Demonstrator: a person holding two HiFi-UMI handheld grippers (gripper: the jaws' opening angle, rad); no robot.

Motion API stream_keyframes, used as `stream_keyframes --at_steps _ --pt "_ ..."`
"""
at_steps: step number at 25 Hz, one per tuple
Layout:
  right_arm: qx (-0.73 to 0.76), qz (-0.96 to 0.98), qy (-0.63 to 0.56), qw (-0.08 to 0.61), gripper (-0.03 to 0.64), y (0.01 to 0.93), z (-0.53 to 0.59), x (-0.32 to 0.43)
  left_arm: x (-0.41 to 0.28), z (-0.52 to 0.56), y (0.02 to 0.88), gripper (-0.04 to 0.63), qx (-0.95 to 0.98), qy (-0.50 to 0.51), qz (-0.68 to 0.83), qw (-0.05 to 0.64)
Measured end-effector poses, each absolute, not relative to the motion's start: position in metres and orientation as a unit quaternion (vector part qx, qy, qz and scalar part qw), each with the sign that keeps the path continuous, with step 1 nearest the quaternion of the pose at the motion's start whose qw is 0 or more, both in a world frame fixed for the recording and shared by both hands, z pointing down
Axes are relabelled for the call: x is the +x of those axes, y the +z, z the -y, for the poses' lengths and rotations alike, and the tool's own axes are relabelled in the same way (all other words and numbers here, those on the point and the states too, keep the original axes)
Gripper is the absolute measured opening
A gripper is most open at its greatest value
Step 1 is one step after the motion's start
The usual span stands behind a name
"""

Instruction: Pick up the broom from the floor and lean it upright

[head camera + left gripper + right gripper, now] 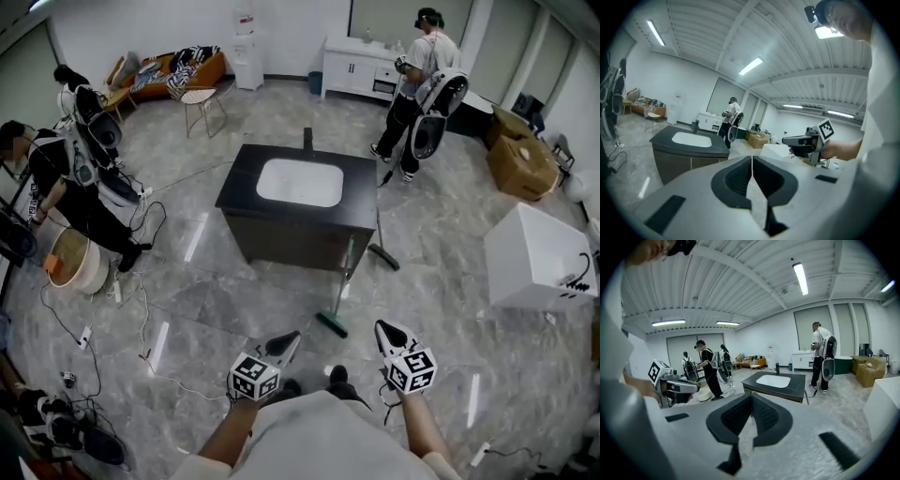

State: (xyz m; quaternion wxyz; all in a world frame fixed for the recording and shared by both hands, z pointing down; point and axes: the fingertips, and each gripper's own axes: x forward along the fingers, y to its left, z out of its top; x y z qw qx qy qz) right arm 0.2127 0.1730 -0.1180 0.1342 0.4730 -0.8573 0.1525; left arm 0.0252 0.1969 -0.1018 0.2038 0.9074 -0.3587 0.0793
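At twelve o'clock from the person, the broom (343, 279) is leaning on the front of the sink cabinet (281, 246), with its green head sitting on the floor. So the job is looking done. Both grippers are hanging low near the person's body, well apart from the broom. The left gripper (290, 337) is pinching its jaws shut on nothing, and the right gripper (382, 327) is doing the same.

What could be going wrong from here? The floor is looking smooth and shiny, so I think the green head could be slipping out and the broom could be falling flat again. A bump from a foot or a gripper could be knocking it over too.

A second long-handled tool (383, 257) is resting at one o'clock, just beside the cabinet's corner. A white box (534, 253) is sitting at two o'clock. Loose cables (145, 356) are lying at nine to ten o'clock, and a foot could be catching on them. Another person (424, 80) is standing far off at one o'clock.
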Motion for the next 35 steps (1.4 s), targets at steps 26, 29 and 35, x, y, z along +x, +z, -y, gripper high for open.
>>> stream_keyframes --at_steps 26,29,35 --pt "0.506 0.845 0.134 0.110 0.000 -0.159 -0.242 0.301 0.105 -0.220 -0.137 0.011 0.931 0.091 0.314 0.160" --pt "0.502 0.848 0.132 0.107 0.000 -0.162 -0.239 0.304 0.109 -0.222 -0.137 0.011 0.929 0.090 0.318 0.163" --pt "0.495 0.852 0.138 0.100 0.000 -0.154 -0.241 0.318 0.120 -0.226 -0.136 0.011 0.926 0.095 0.325 0.166"
